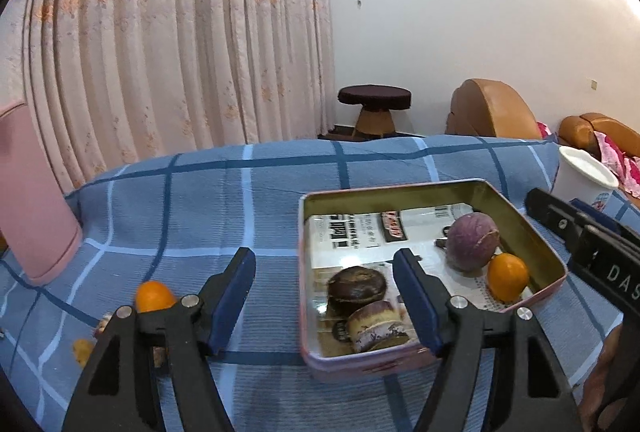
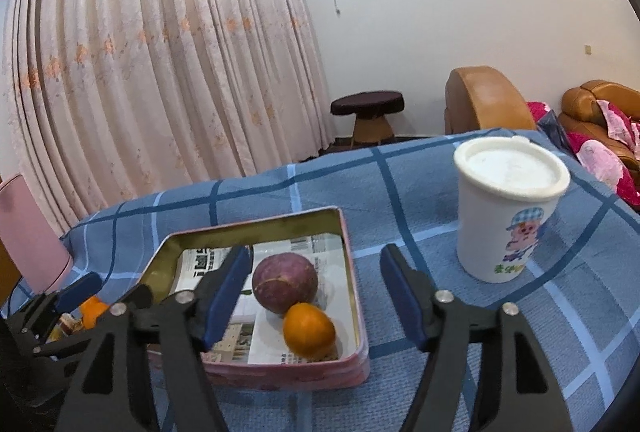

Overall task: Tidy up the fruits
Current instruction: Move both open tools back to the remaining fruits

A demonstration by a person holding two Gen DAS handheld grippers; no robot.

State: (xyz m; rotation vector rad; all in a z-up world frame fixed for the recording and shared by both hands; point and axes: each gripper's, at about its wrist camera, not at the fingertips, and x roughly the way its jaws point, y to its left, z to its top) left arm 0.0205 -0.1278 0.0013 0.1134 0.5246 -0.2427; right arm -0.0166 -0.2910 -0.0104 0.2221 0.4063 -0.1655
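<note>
Writing: we read only "DAS" in white on the right gripper's black body, seen at the edge of the left wrist cam; rest cut off. Newsprint (image 1: 352, 236) lining the tin has bold black type + a red/white logo, too blurred for us to read. White lidded cup (image 2: 506, 216) carries a cartoon figure in a checked cap w/ green characters under it, not legible.
Tin (image 1: 532, 232): pink outside, gold inside, open, on blue plaid cloth (image 1: 200, 200).
Fruits in tin: round purple fruit (image 2: 285, 284) w/ pale streaks, touching a small orange (image 2: 309, 330) at the near right corner. We also see 2 dark brown/purple halved pieces (image 1: 366, 302) at the near left corner.
Fruits outside: another orange (image 1: 154, 296) on the cloth, left of the tin, partly hidden by the finger.
Left gripper (image 1: 324, 296): jaws spread wide, holding nothing, above the tin's left edge.
Right gripper (image 2: 316, 296): jaws spread wide, empty, over the tin's right side.
</note>
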